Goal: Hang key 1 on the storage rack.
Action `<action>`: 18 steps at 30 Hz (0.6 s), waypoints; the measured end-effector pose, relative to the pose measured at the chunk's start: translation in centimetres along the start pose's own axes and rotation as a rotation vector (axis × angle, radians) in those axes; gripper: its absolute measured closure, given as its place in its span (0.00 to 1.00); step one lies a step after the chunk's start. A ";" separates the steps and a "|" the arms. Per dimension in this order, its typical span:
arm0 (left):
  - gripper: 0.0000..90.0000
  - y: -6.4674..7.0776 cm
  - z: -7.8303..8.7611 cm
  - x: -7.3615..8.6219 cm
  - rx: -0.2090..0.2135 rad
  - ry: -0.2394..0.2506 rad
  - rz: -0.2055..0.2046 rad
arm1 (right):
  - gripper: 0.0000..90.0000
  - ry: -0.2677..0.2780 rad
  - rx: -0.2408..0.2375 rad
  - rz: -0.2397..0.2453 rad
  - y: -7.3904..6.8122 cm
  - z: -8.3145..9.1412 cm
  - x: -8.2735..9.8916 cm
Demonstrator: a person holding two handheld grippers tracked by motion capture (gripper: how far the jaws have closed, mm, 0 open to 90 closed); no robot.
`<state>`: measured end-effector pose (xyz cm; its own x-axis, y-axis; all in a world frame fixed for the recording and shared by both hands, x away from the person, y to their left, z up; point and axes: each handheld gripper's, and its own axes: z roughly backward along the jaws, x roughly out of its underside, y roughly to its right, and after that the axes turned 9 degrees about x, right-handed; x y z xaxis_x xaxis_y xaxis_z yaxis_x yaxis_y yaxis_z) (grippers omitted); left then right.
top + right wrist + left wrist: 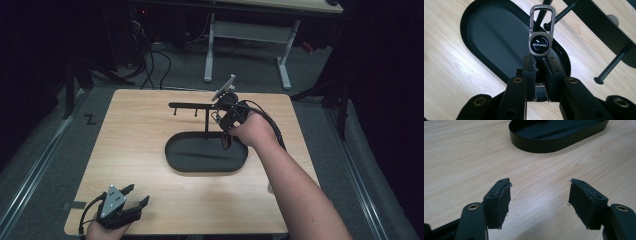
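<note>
Keychain (540, 42), carabiner end up, pinched at its base by right tool (539, 61) over black oval tray (471, 27), w/ clip free to hook a rack peg (610, 67) beyond. Left tool (539, 196) gapes idle on counter (461, 157).

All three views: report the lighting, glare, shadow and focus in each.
High view: the table is lit, the room around it nearly black, the picture soft. Left gripper view: a pale sheen on the wood between the left gripper pads; the black tray is sharp. Right gripper view: the keychain held in the right gripper is crisp, its metal rim glinting, the tray floor in shade.
</note>
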<state>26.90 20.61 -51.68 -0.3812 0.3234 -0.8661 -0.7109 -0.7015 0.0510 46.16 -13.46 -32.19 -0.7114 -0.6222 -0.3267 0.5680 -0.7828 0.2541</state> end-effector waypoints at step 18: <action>0.38 -0.1 0.1 0.1 0.006 -0.005 0.007 | 0.89 0.000 0.034 -0.035 0.5 -2.9 -0.4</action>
<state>26.87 20.72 -51.69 -0.3894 0.3218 -0.8630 -0.7115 -0.7001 0.0600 47.90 -13.60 -34.59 -0.7308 -0.5943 -0.3358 0.5282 -0.8040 0.2732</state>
